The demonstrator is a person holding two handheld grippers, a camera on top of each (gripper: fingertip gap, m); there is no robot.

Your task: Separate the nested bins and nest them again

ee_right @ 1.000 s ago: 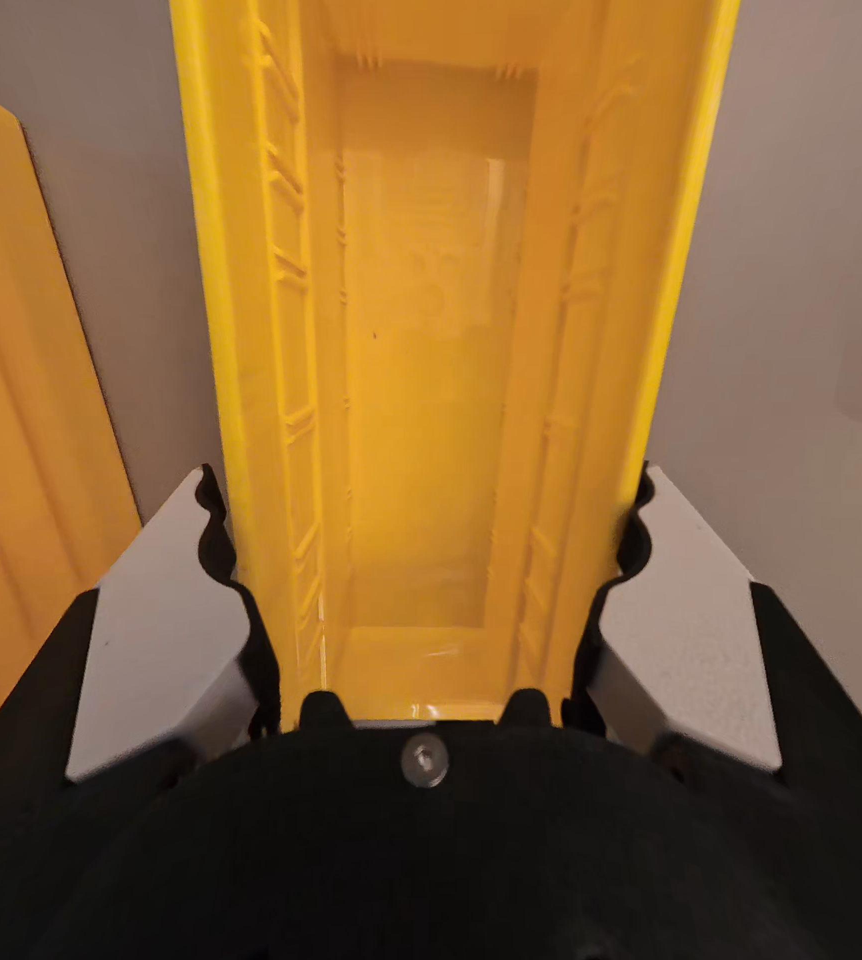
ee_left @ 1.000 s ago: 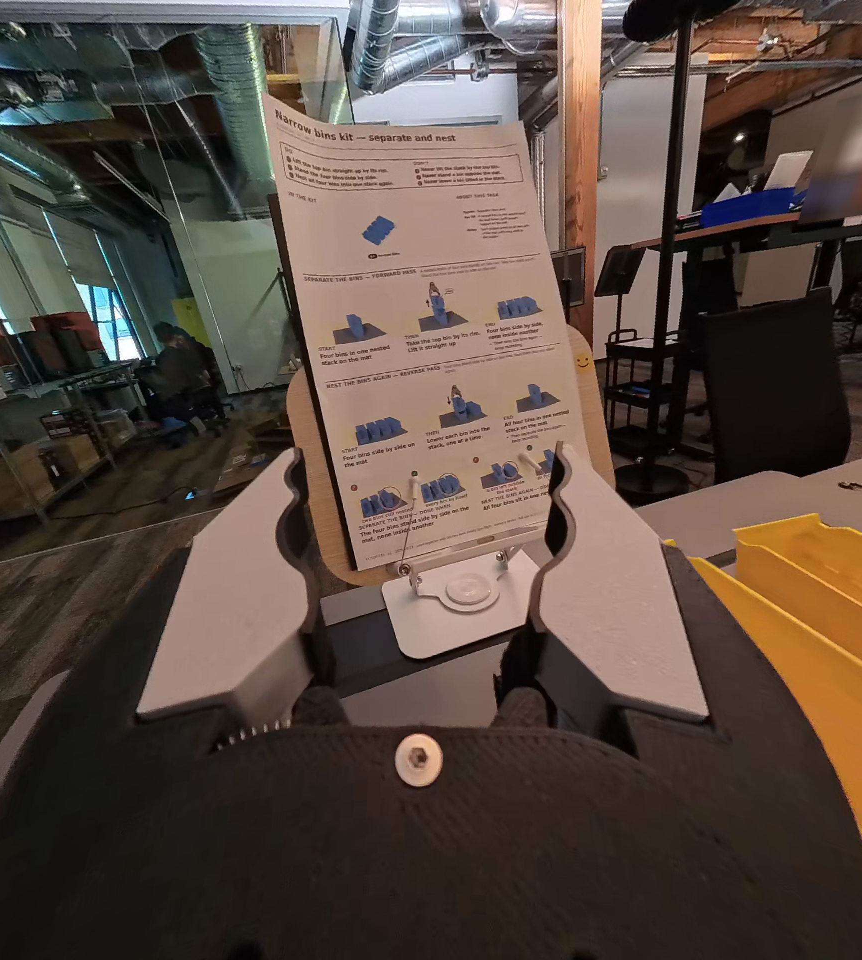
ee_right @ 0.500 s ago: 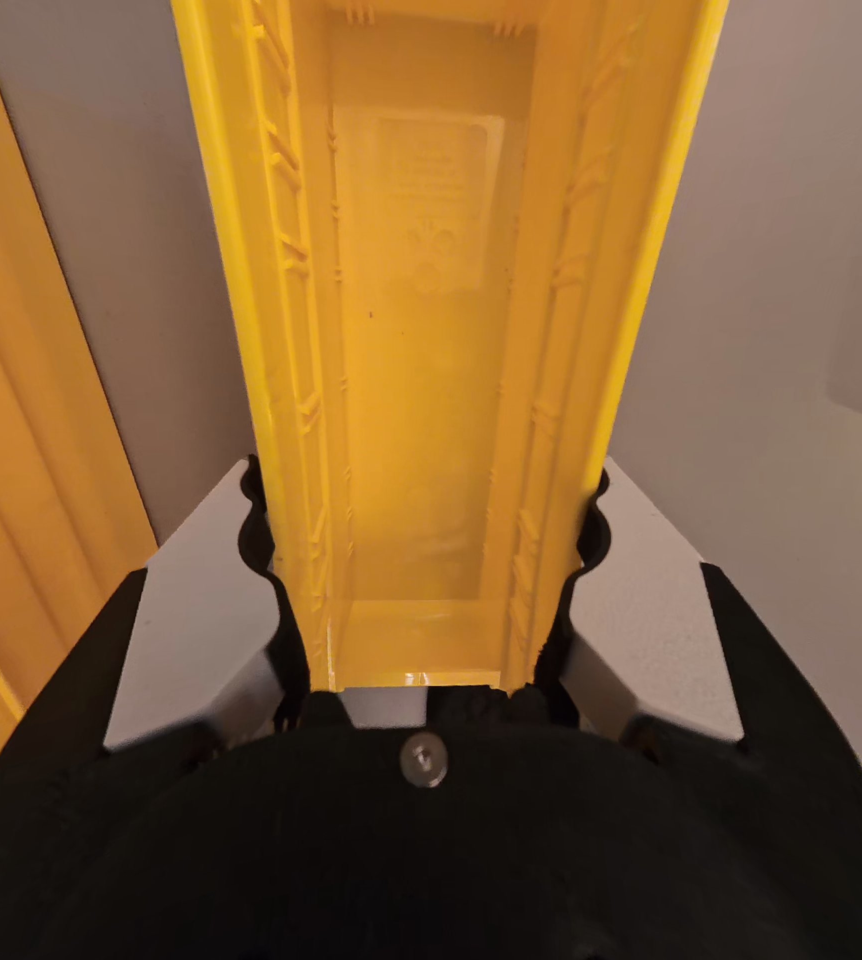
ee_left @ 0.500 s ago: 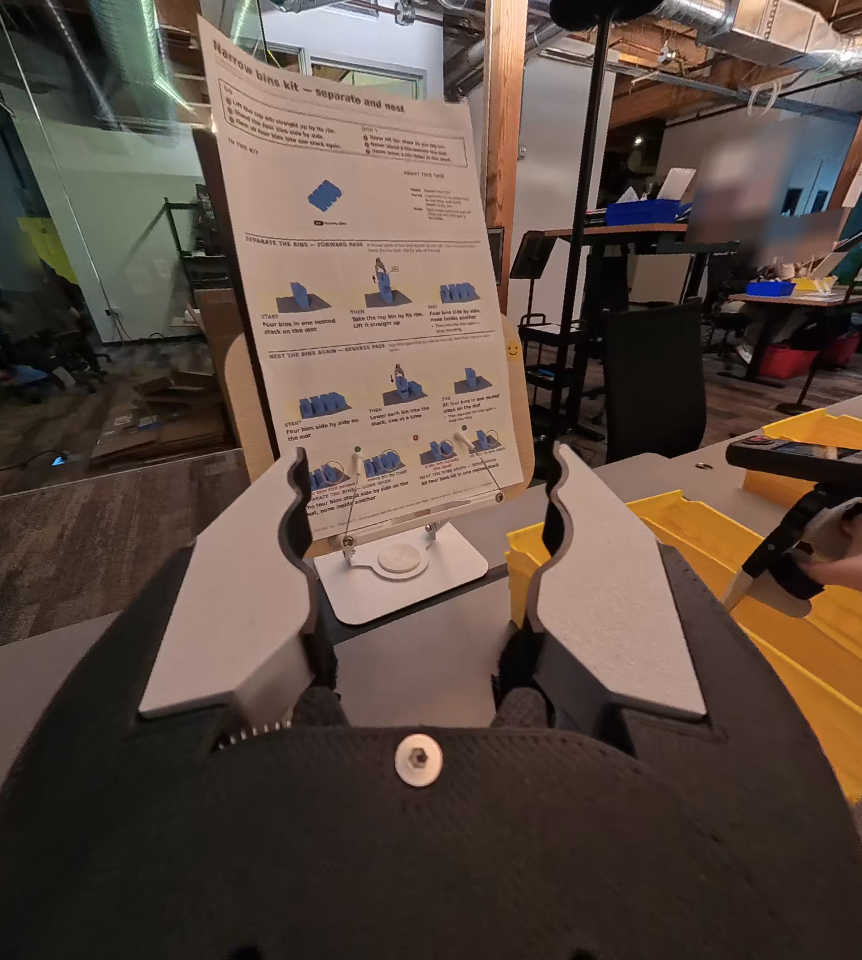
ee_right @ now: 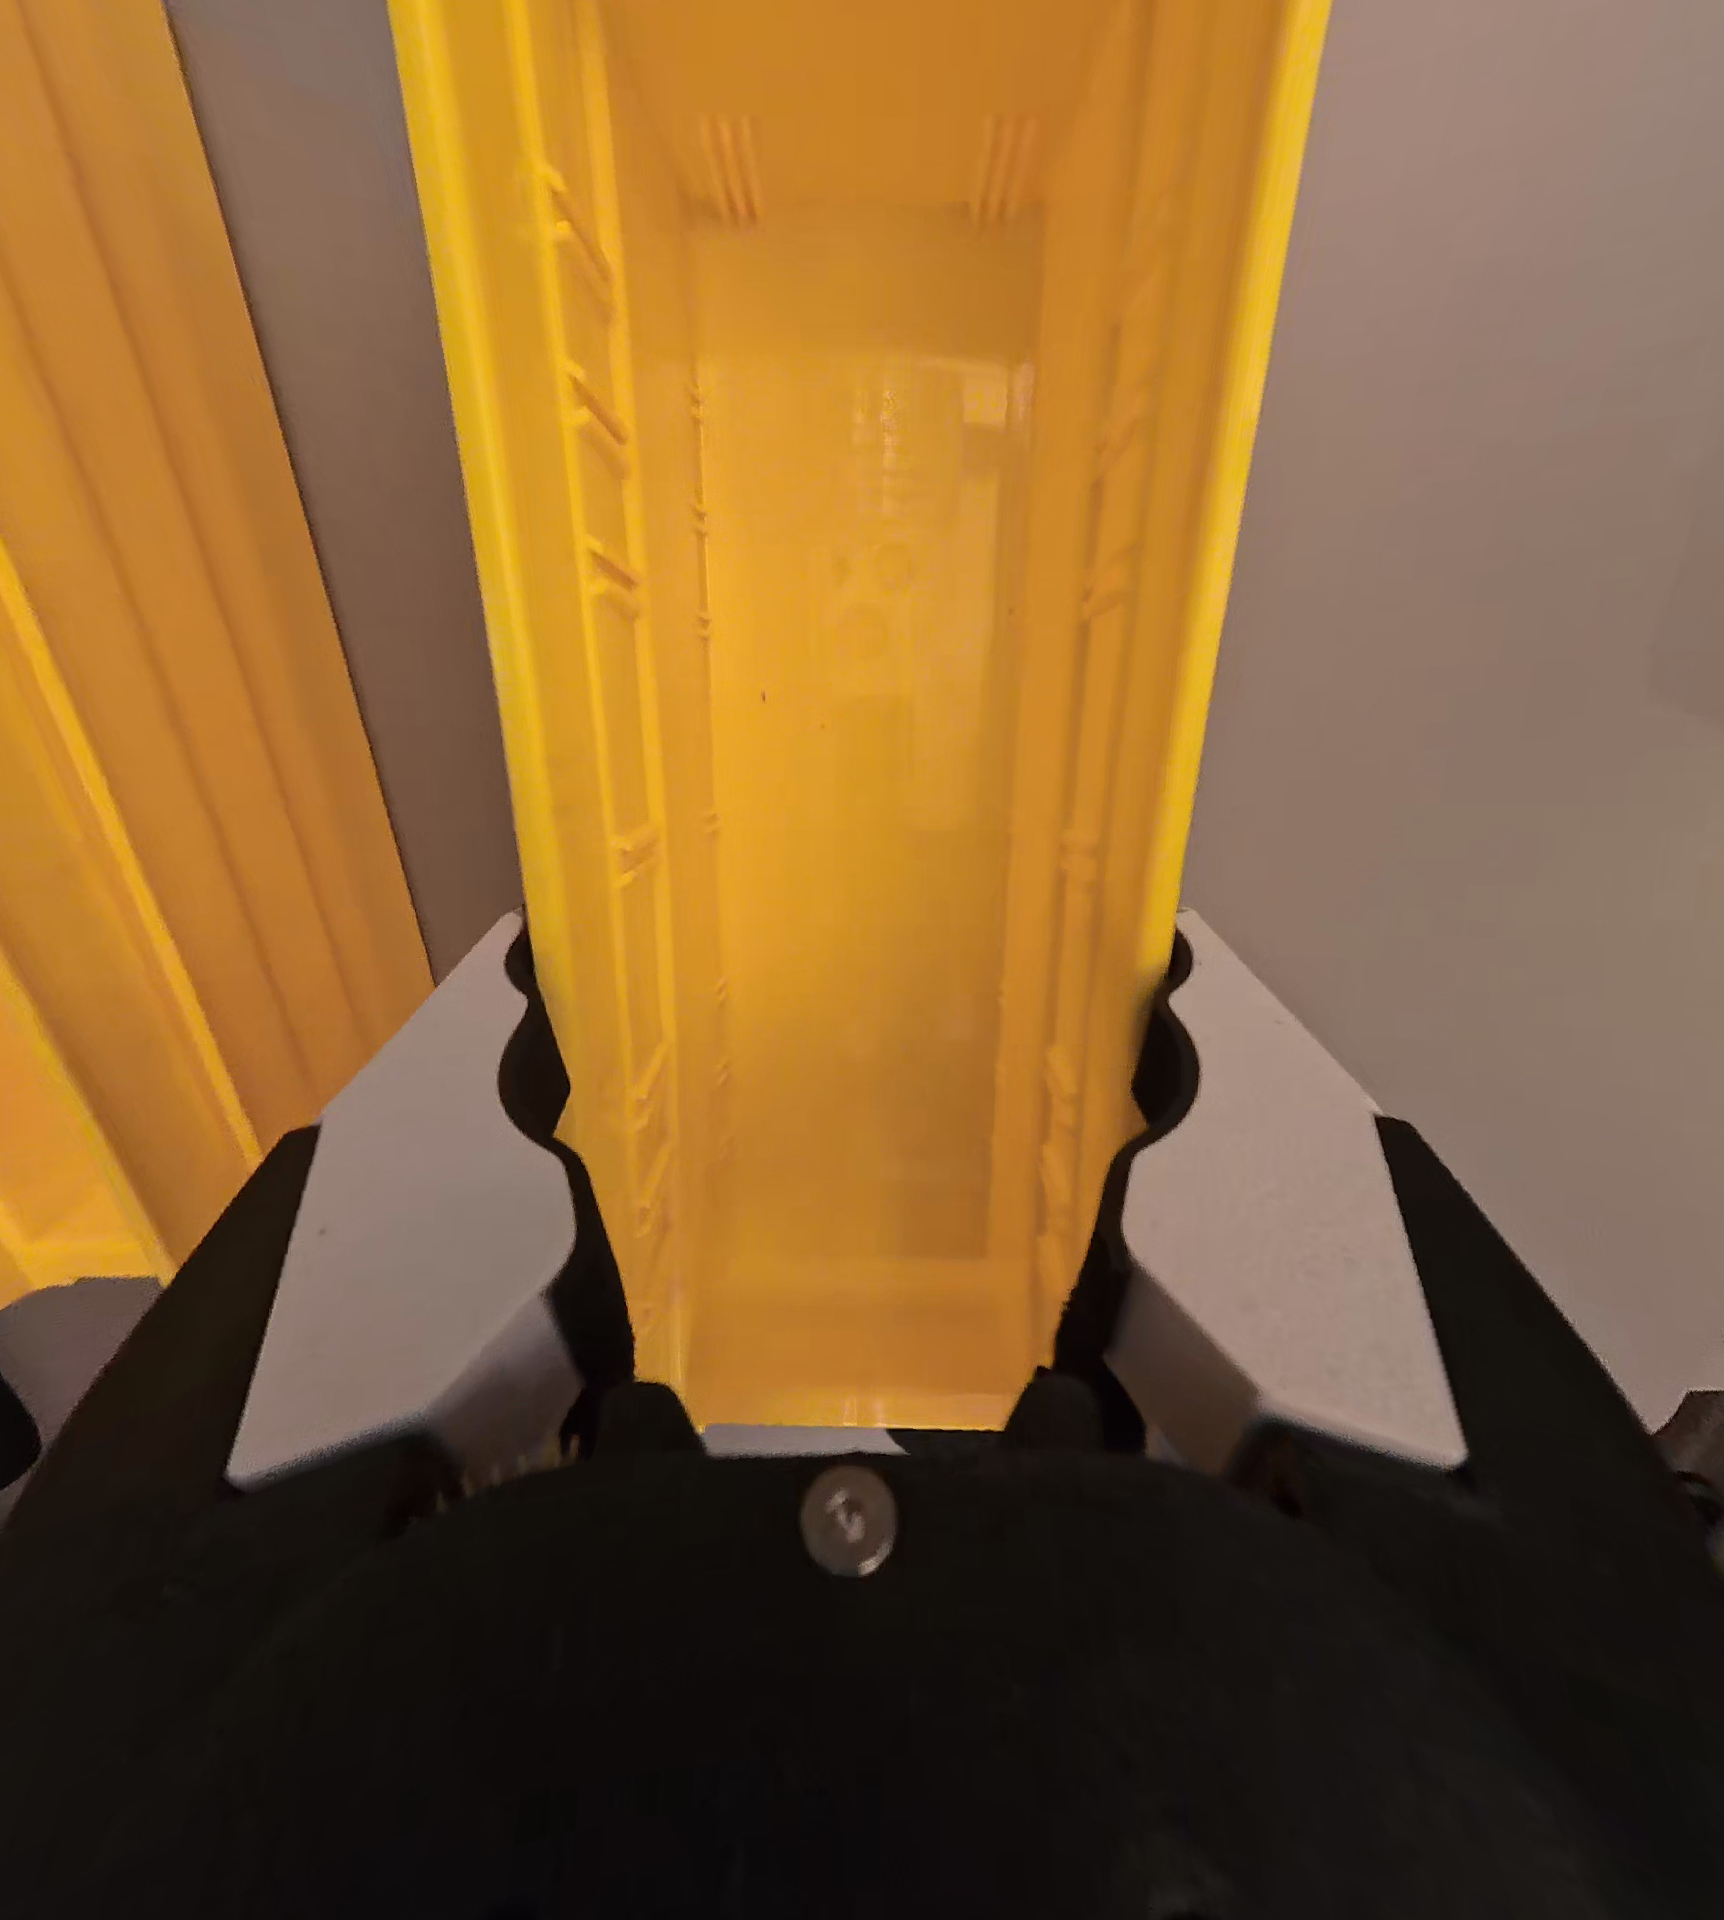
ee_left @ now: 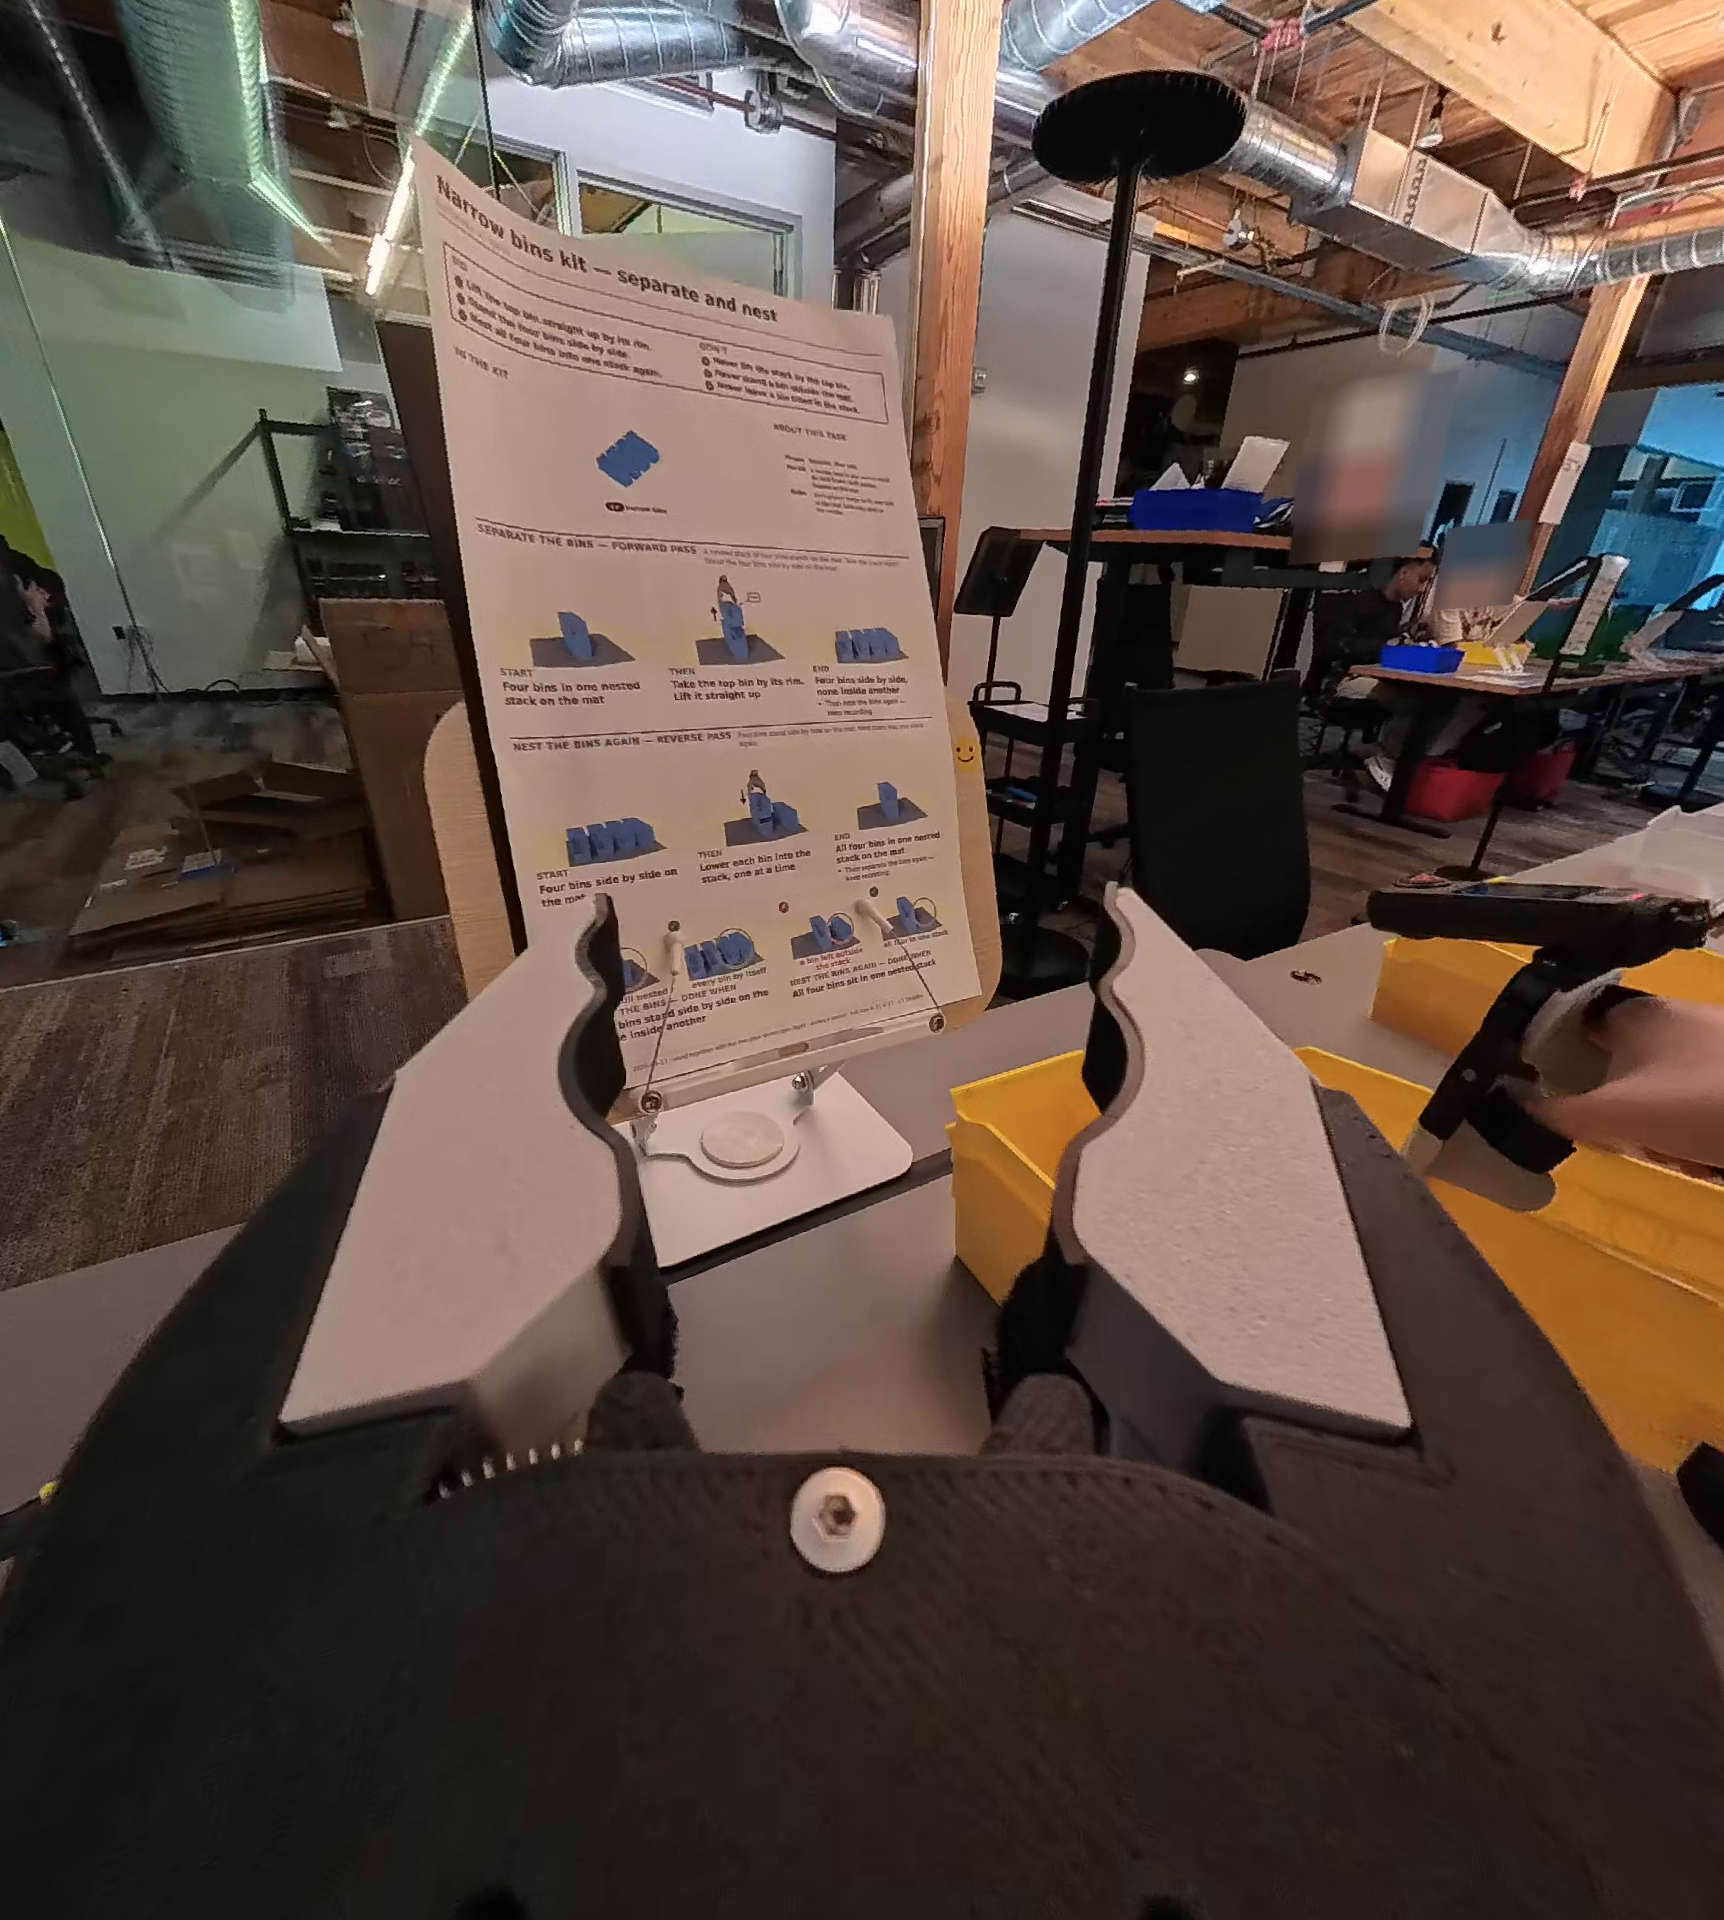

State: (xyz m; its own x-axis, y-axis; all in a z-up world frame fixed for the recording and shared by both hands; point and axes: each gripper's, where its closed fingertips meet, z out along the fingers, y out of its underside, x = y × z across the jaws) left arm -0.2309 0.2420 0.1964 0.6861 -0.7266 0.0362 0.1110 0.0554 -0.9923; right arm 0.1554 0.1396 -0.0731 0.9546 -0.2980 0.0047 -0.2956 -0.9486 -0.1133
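In the right wrist view, my right gripper [ee_right: 853, 935] straddles the near end of a long narrow yellow bin [ee_right: 858, 623]. Both pads [ee_right: 1164, 1039] press against its outer side rims, so it is shut on this bin. A second yellow bin [ee_right: 58, 727] lies close on the left. In the left wrist view, my left gripper [ee_left: 858, 914] is open and empty above the grey table [ee_left: 837, 1340], facing a printed sheet. The right gripper [ee_left: 1486, 1143], held by a hand, shows at the far right on a yellow bin [ee_left: 1616, 1278]. Another yellow bin [ee_left: 1440, 987] stands behind it.
A printed instruction sheet [ee_left: 702, 623] stands on a white stand base [ee_left: 764, 1153] at the table's far edge. A black pole [ee_left: 1097, 520] and a dark chair [ee_left: 1222, 810] stand beyond the table. The table's right edge [ee_right: 1668, 1039] is near the held bin.
My right jaws closed inward from a wide straddle until the pads met the bin's sides. My left gripper stayed open and turned right, bringing the bins and the right gripper into its view.
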